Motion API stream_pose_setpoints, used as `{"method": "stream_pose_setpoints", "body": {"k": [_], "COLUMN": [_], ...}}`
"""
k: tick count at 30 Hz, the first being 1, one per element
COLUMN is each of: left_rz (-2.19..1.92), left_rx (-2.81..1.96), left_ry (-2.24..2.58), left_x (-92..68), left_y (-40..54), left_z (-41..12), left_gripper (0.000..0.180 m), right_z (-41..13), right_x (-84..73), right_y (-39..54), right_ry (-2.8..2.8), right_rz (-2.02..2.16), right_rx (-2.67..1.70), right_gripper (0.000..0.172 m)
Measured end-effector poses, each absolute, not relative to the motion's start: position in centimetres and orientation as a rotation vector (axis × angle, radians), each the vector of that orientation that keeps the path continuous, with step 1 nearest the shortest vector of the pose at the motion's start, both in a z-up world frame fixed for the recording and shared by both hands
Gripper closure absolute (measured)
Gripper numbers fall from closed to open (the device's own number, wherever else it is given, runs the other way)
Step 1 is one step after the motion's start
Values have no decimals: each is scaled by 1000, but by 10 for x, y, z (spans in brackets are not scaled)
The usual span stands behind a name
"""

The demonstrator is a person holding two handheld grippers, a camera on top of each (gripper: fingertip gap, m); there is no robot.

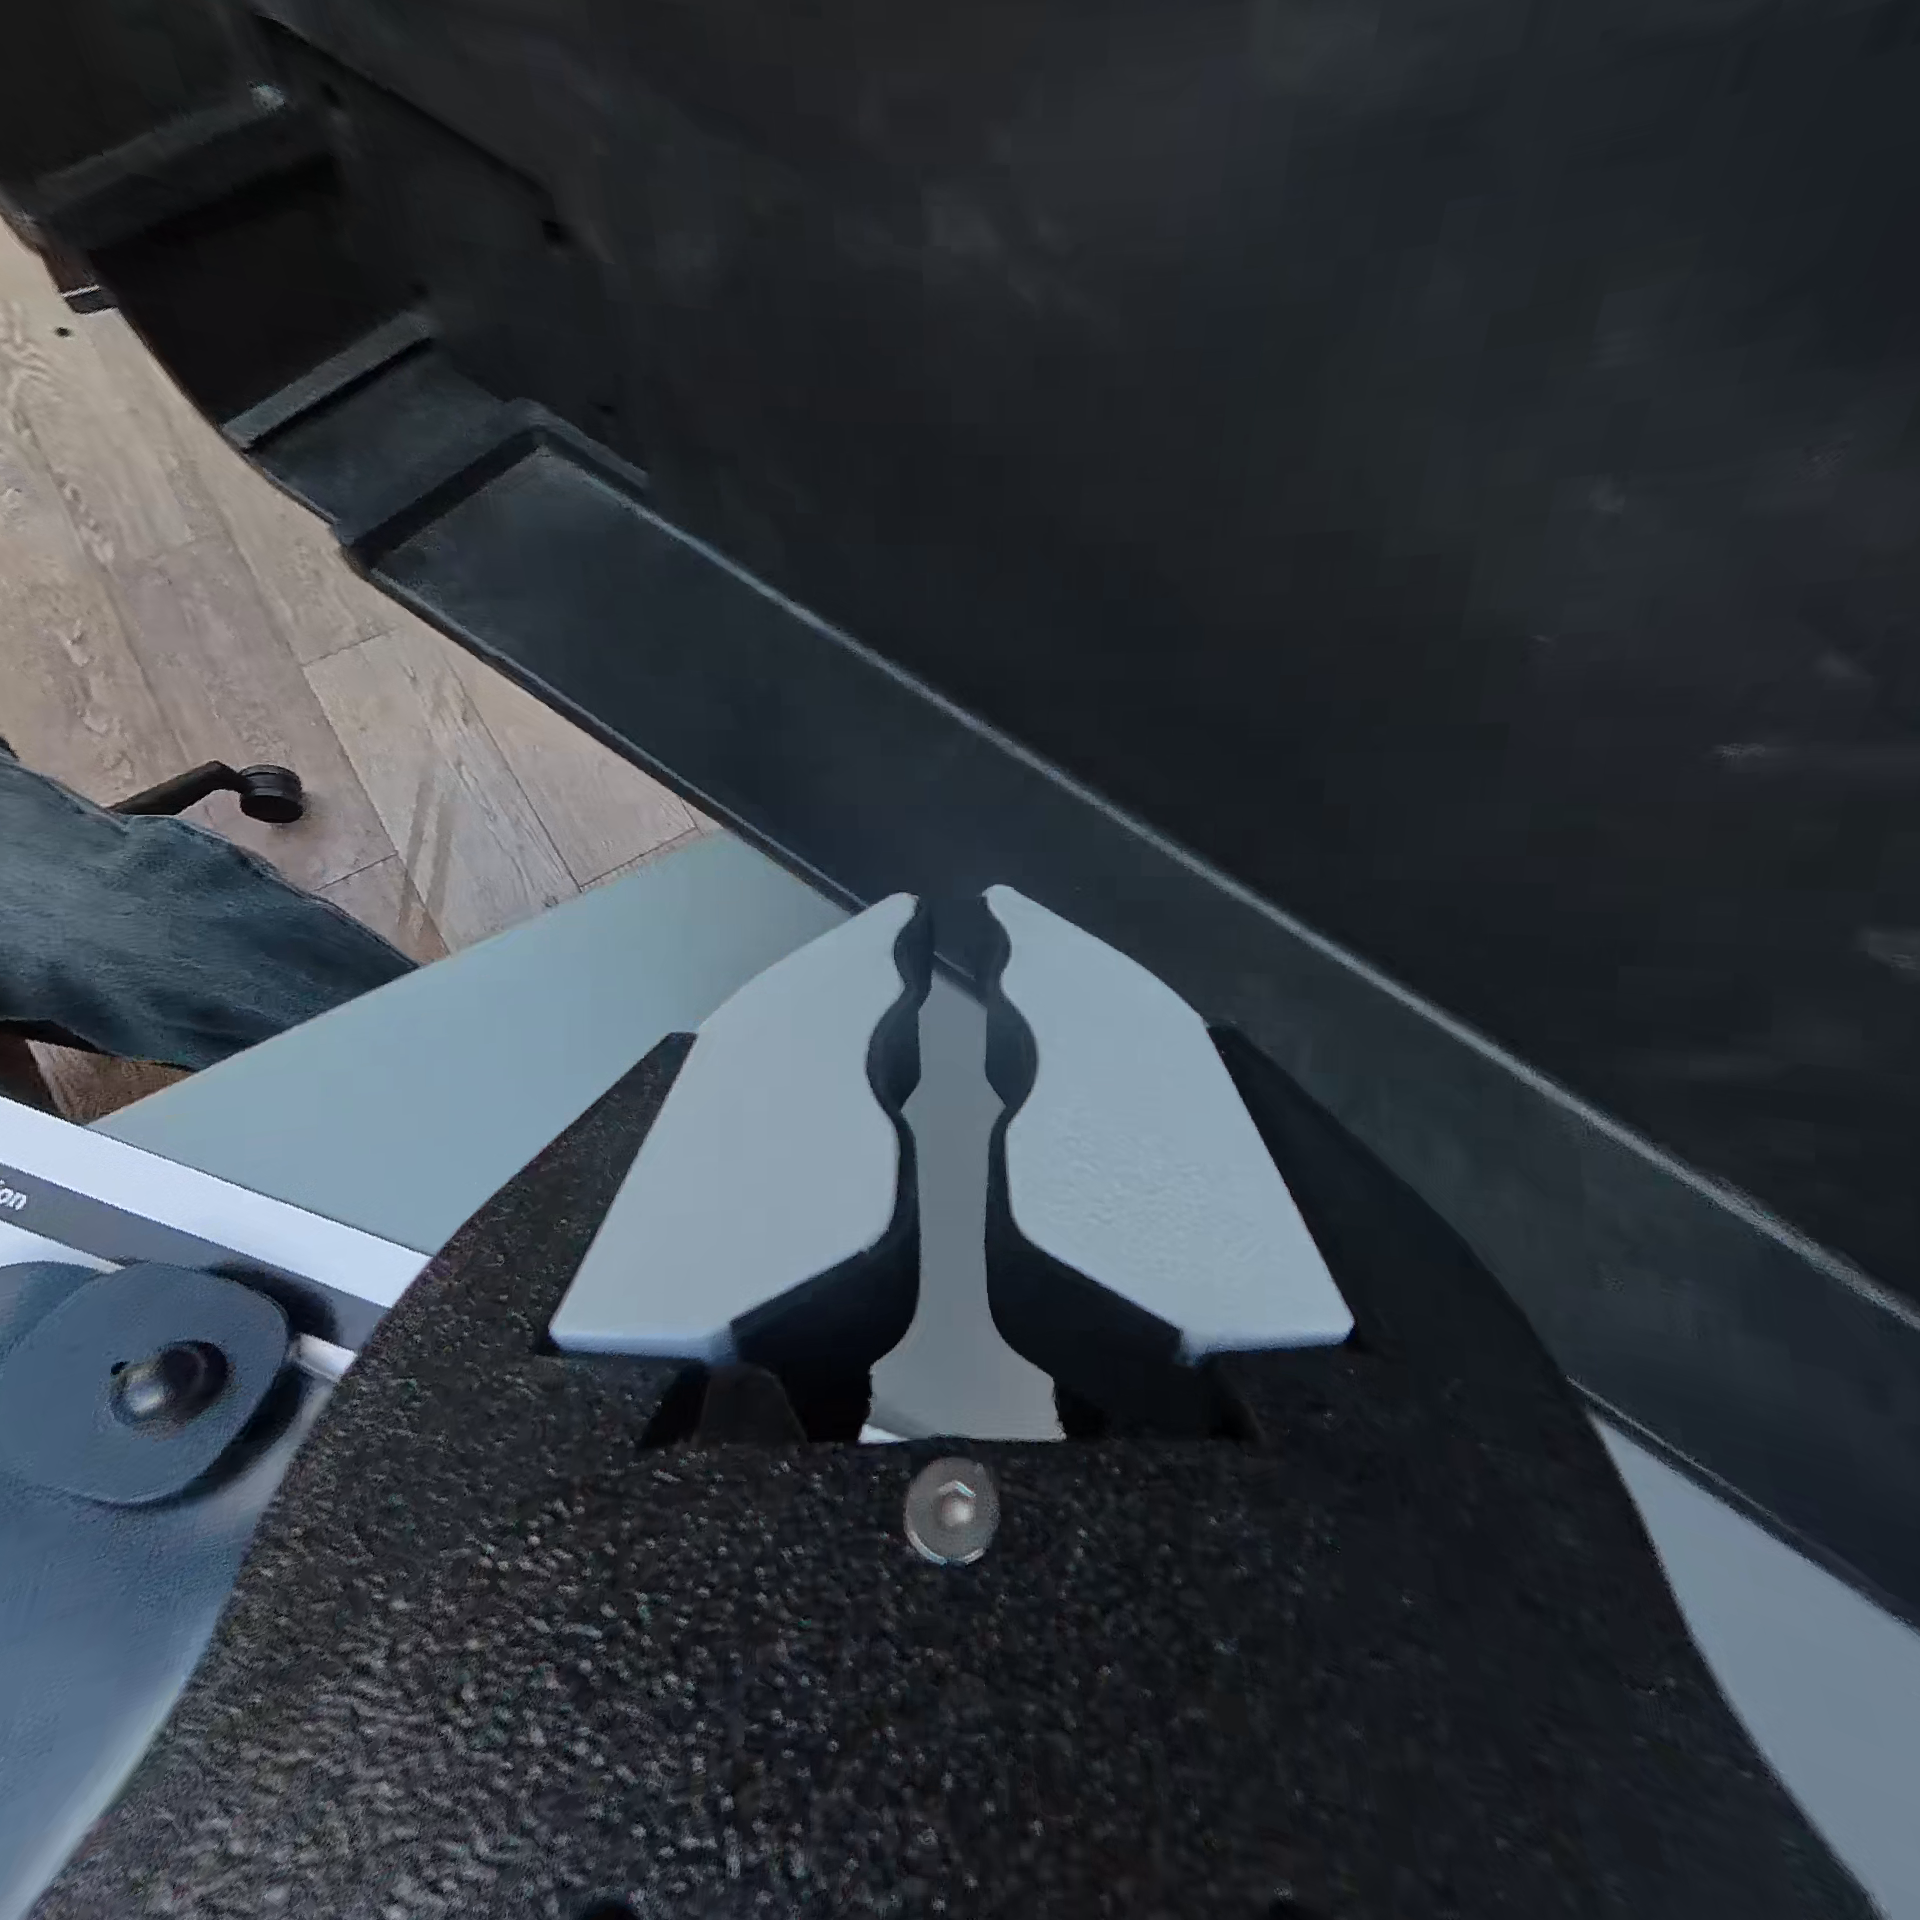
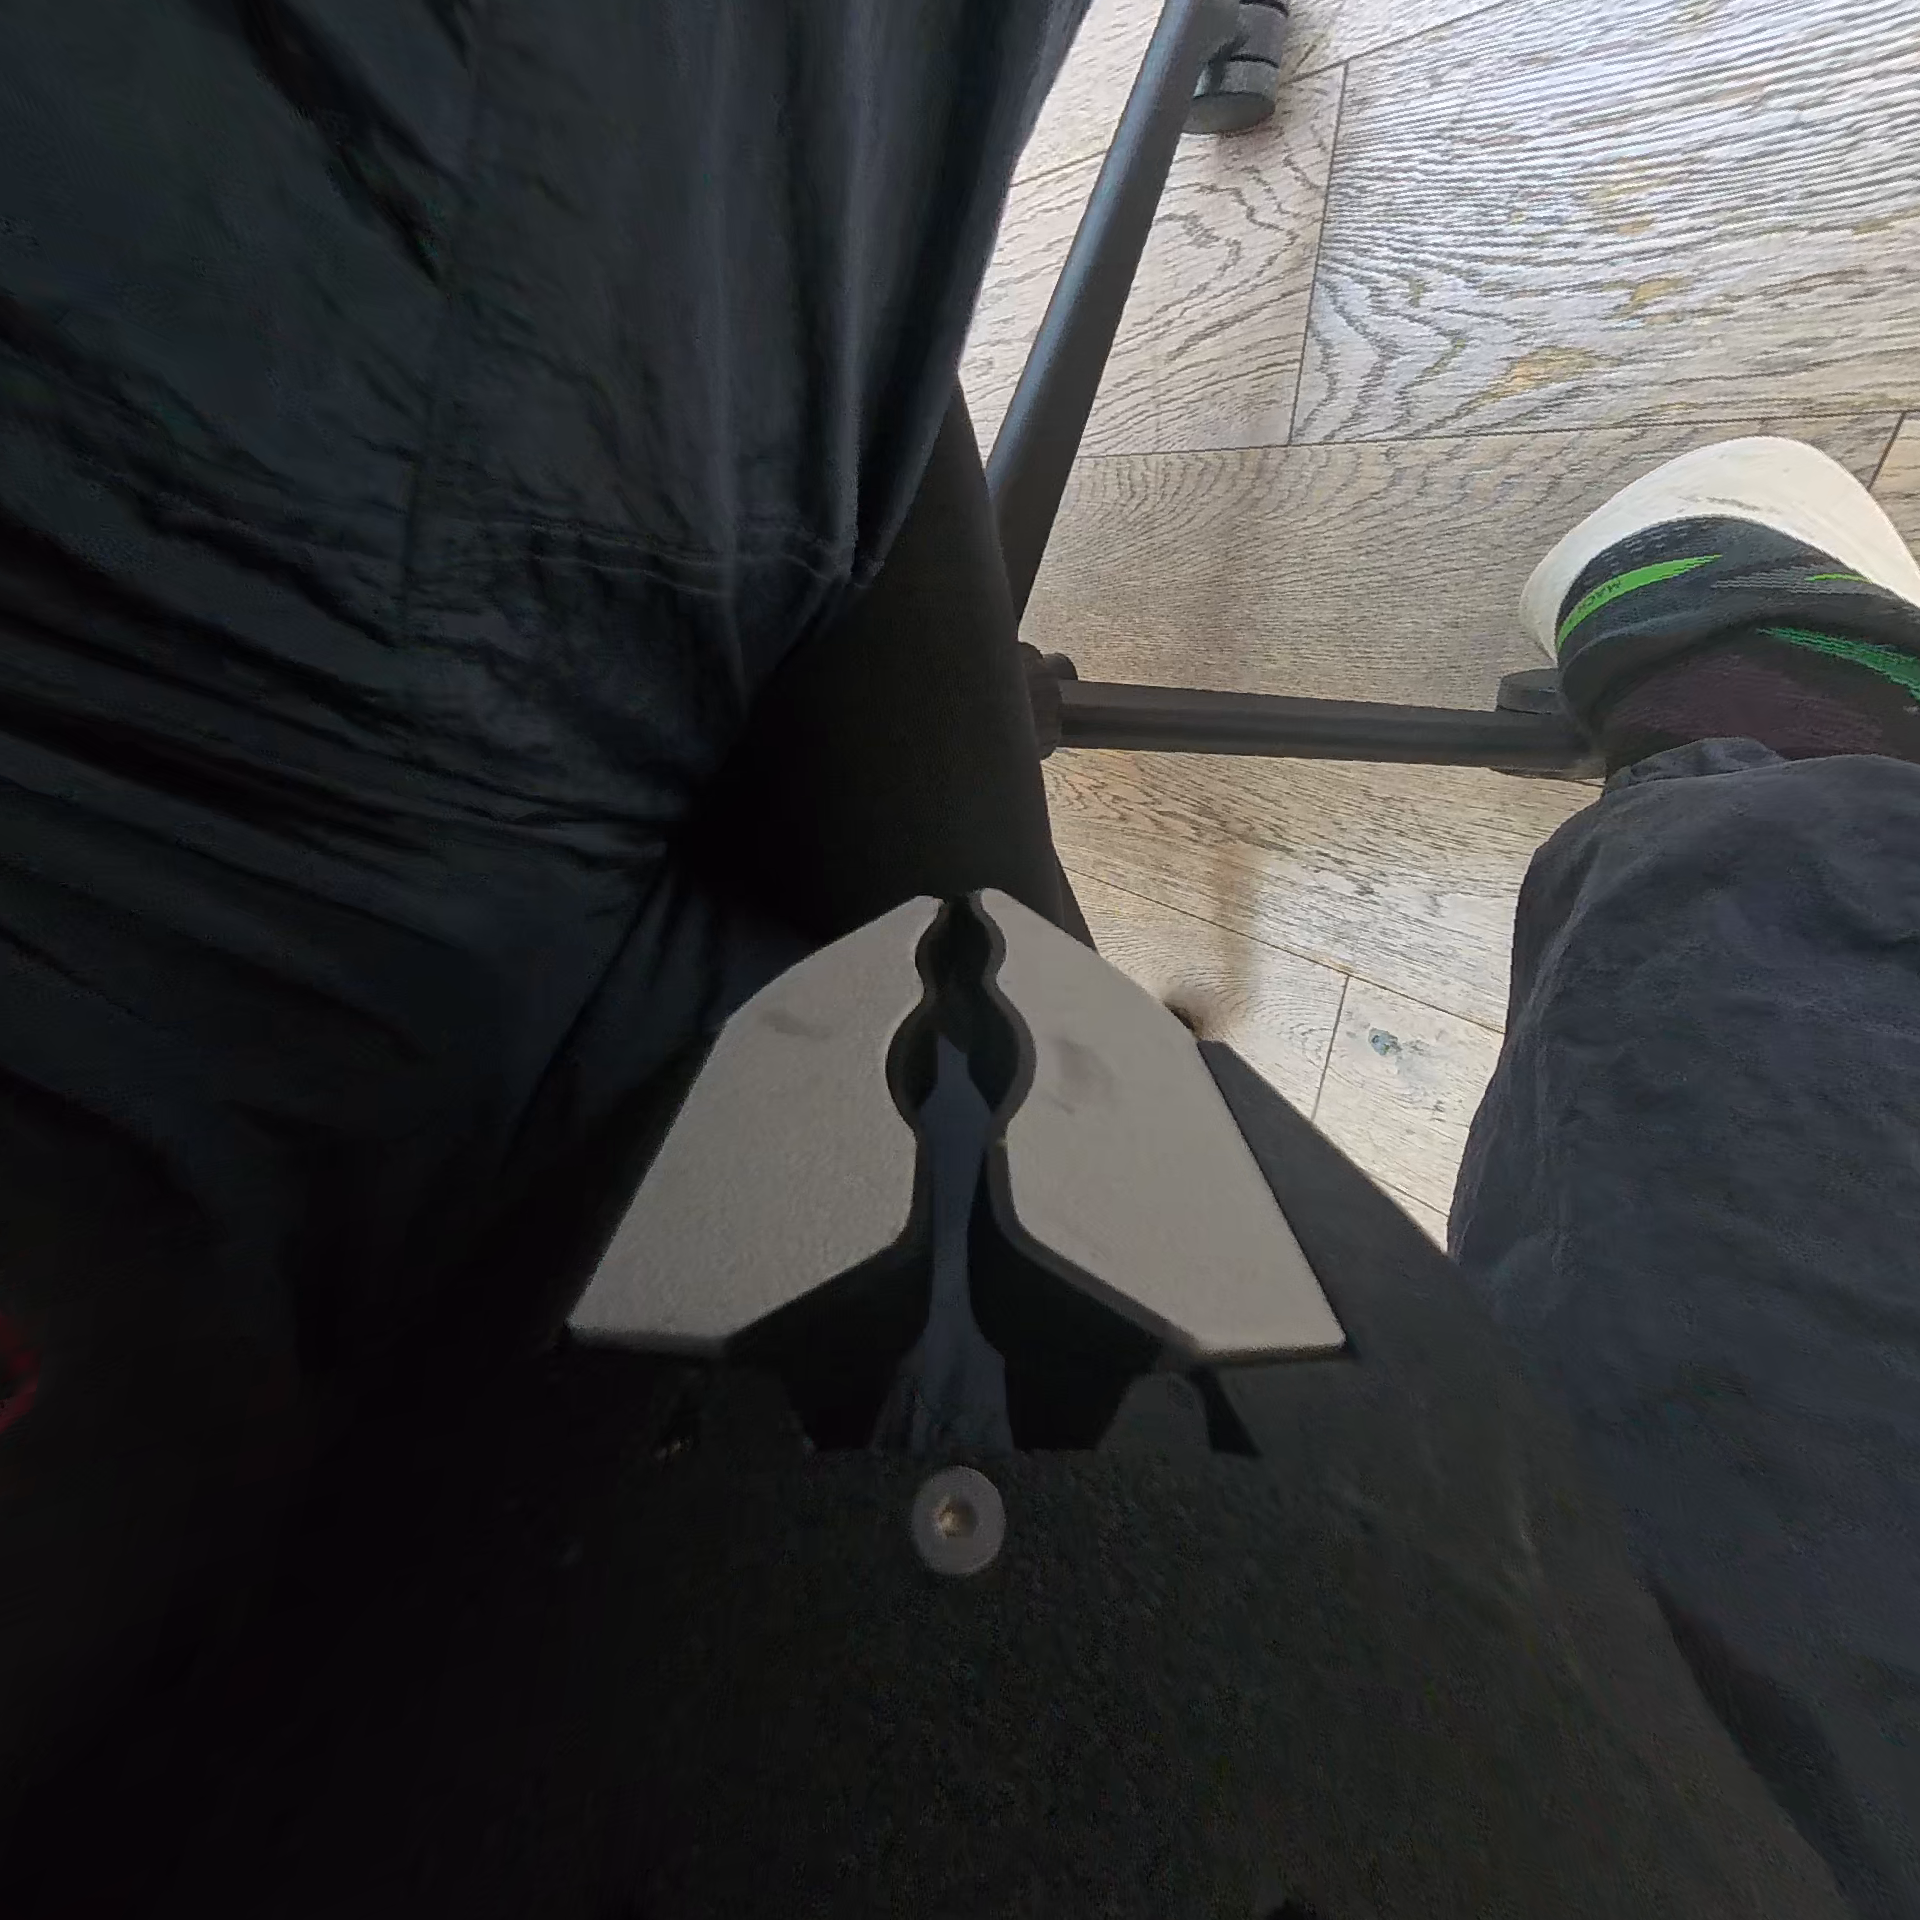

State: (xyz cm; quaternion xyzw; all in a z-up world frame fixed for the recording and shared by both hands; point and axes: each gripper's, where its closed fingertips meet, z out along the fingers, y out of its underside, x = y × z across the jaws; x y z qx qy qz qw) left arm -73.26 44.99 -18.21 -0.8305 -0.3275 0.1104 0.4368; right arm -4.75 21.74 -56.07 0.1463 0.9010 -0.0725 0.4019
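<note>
Nothing gripped: left gripper [image 1: 951, 902] slightly parted at the grey table's [image 1: 436, 1081] edge by a black panel [image 1: 1039, 831], right gripper [image 2: 961, 904] closed empty above the dark-clothed lap [image 2: 416, 520].

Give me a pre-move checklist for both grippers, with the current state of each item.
1. Left gripper empty: ok, fingers slightly apart with nothing between them.
2. Right gripper empty: ok, fingertips together on nothing.
3. Space ahead of the left gripper: not ok, its tips are at the edge of the grey table, right by a black bin.
4. Space ahead of the right gripper: not ok, it points down at dark clothing and a chair seat.
5. Floor obstacles: not ok, a chair leg and a shoe are nearby.
6. Bin contents: cannot tell, too dark and blurred.
</note>
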Motion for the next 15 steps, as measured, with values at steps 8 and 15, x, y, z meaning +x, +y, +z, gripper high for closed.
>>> {"method": "stream_pose_setpoints", "body": {"k": [8, 15], "left_rz": [85, 139], "left_rx": [-2162, -1985], "left_ry": [-441, -384], "left_x": [-481, -233], "left_y": [401, 263], "left_z": [-88, -73], "left_gripper": [164, 156], "right_z": [-566, -567], "right_x": [-49, -33], "right_y": [213, 205], "right_ry": [2351, 2415], "right_rz": [-179, -122], "right_rx": [396, 357], "right_gripper": [172, 172]}}
